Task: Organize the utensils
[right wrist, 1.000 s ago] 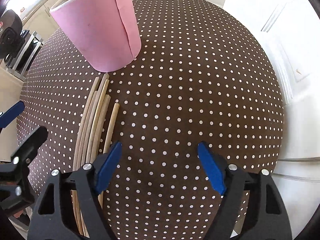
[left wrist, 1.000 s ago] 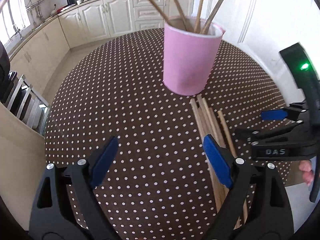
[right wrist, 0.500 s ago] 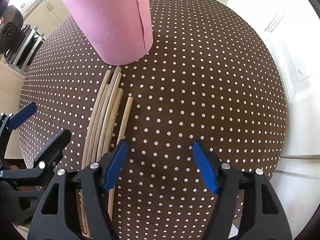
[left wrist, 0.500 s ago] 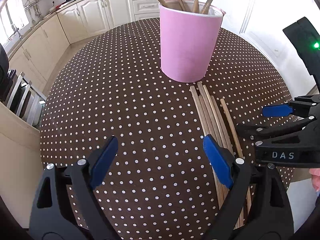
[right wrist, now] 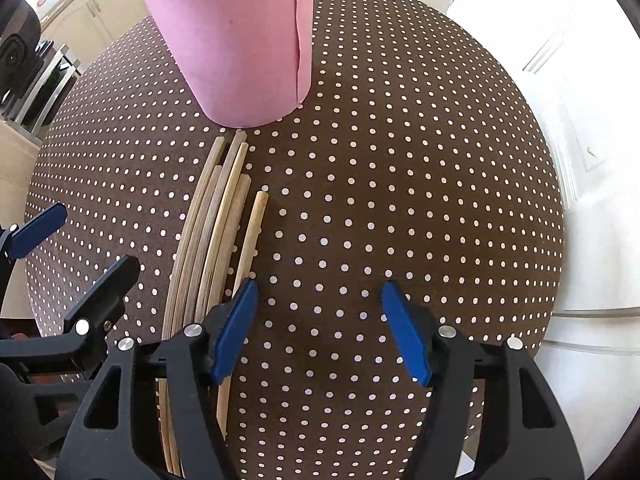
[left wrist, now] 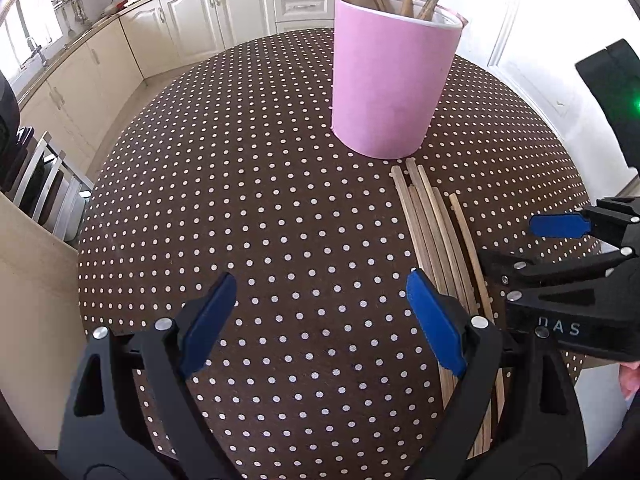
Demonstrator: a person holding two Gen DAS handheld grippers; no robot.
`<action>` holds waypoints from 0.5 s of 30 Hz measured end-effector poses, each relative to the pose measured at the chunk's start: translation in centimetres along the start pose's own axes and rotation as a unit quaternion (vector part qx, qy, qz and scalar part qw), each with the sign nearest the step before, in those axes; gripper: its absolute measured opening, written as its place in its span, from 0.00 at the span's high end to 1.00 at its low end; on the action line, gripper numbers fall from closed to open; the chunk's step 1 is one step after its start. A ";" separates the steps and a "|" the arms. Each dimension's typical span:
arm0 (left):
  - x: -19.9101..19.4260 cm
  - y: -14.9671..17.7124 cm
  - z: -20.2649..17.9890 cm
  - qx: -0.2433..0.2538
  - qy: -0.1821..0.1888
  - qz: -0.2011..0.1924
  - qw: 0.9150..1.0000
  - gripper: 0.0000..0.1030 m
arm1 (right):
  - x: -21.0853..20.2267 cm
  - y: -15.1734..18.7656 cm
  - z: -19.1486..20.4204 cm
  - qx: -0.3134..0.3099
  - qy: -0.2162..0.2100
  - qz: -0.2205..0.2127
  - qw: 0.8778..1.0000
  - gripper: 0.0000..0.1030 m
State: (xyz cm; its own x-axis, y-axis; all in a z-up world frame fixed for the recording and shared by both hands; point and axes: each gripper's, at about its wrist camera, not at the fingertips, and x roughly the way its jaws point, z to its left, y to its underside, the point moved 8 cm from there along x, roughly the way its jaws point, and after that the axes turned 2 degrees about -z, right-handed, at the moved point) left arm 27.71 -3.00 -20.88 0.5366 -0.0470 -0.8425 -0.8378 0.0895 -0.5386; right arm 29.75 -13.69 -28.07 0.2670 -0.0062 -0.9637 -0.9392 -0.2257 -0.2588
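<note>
Right wrist view is showing both grippers, right (right wrist: pixel 316 330) and left (left wrist: pixel 320 322), hovering jaws wide and empty over chopsticks (right wrist: pixel 224 216) lying beside the pink cup (right wrist: pixel 240 40) on the counter (right wrist: pixel 400 160); suggest shifting right gripper left, pinching one stick mid-length.

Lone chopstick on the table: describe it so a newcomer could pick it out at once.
Start at the pink cup on the dotted tablecloth. Loose chopsticks lie bundled on the cloth at its base. The lone chopstick lies on the bundle's right in the right wrist view, apart by a small gap, its end farther from the cup.
</note>
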 end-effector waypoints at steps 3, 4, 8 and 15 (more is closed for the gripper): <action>0.1 0.0 0.2 -0.002 -0.005 0.002 1.000 0.17 | -0.5 0.1 0.3 0.016 -0.023 0.010 1.000 0.48; 0.2 0.0 0.3 -0.002 -0.006 0.004 1.000 0.17 | -0.5 0.0 0.2 0.019 -0.027 0.009 0.999 0.48; 0.3 0.1 0.8 -0.008 -0.008 0.006 1.000 0.17 | -0.6 0.1 0.4 0.026 -0.044 0.018 0.999 0.49; 0.5 -0.1 1.9 -0.016 -0.016 0.010 1.000 0.17 | -0.7 0.3 1.1 0.031 -0.064 0.023 0.997 0.51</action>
State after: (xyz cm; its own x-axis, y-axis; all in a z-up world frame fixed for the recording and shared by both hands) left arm 28.23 -1.14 -21.26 0.5230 -0.0135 -0.8522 -0.8505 0.0583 -0.5228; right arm 29.02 -12.66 -27.55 0.1975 0.1108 -0.9740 -0.9622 -0.1683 -0.2142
